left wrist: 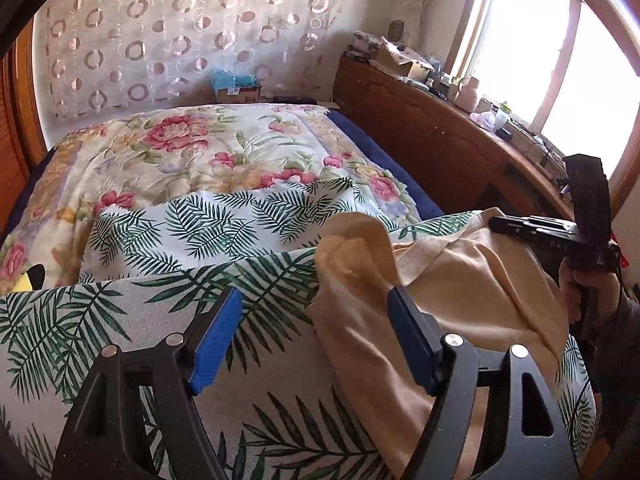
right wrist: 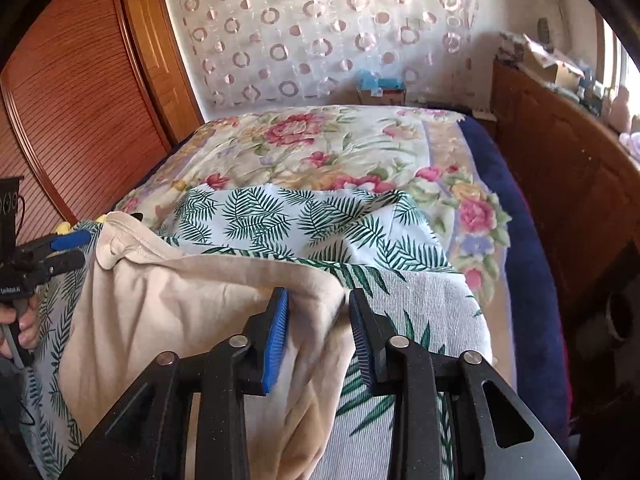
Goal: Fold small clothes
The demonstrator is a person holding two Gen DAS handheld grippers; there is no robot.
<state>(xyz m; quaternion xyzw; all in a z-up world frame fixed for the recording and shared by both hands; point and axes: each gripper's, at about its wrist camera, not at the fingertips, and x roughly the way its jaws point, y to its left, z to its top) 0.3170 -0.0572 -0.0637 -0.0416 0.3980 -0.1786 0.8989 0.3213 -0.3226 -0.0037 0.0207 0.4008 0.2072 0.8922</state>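
Between our two tools on the bed, the beige garment stretches sideways; left hand-held gripper gapes beside it, right hand-held gripper straddles its corner unclosed.

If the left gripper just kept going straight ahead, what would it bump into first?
Probably the raised fold of the beige cotton garment, bunched between the open left gripper fingers. Past it lies the palm-leaf print cloth on the bed, though depth is hard to judge.

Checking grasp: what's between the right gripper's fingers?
In the right wrist view, a corner of the beige garment lies between the right gripper fingers; jaws not closed on it, palm-leaf sheet beneath.
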